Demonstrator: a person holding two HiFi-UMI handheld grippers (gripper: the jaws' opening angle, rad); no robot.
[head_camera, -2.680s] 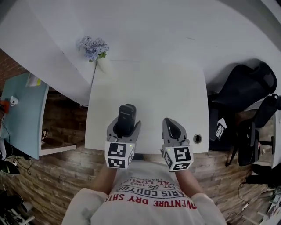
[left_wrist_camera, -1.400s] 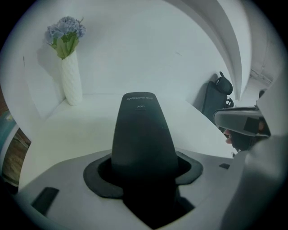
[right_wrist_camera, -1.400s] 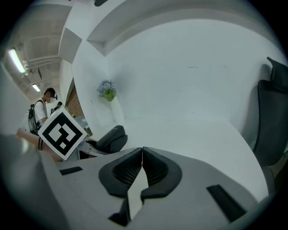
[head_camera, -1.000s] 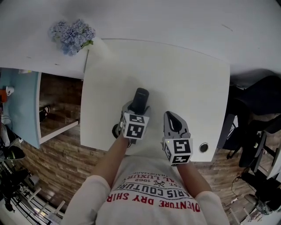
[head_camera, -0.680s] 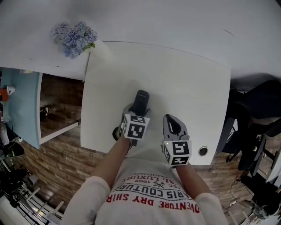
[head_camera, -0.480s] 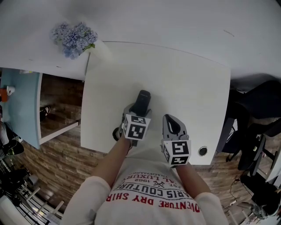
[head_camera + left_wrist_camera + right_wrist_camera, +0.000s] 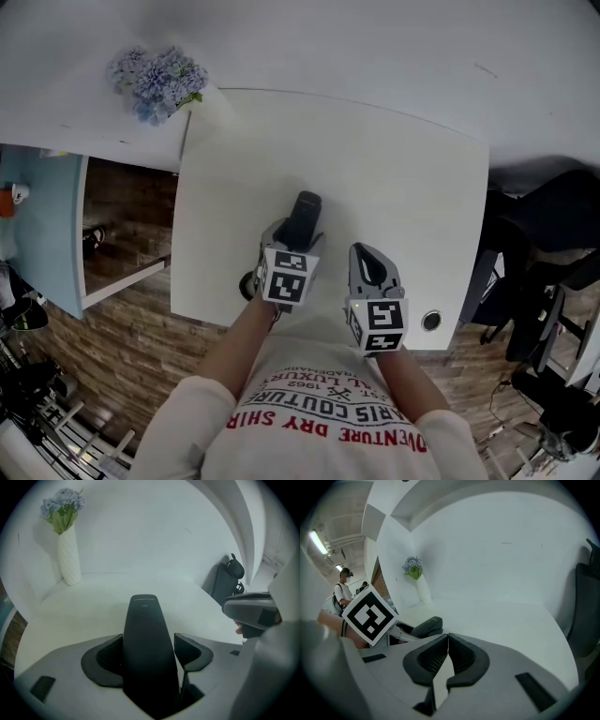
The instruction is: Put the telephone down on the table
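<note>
Right gripper point(image 7: 367, 267) is closed on nothing at the table's point(image 7: 394, 159) near edge. Left gripper point(image 7: 293, 240) has just been opening its jaws, and the telephone point(image 7: 303, 211) lies loose between them, seemingly resting on the table. Looks like the release step to me. Next it needs backing straight out without dragging the phone.

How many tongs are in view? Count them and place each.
2. Left tongs over the table, jaws just opened further with the telephone between them; right tongs beside them near the table's front edge, shut and empty.
</note>
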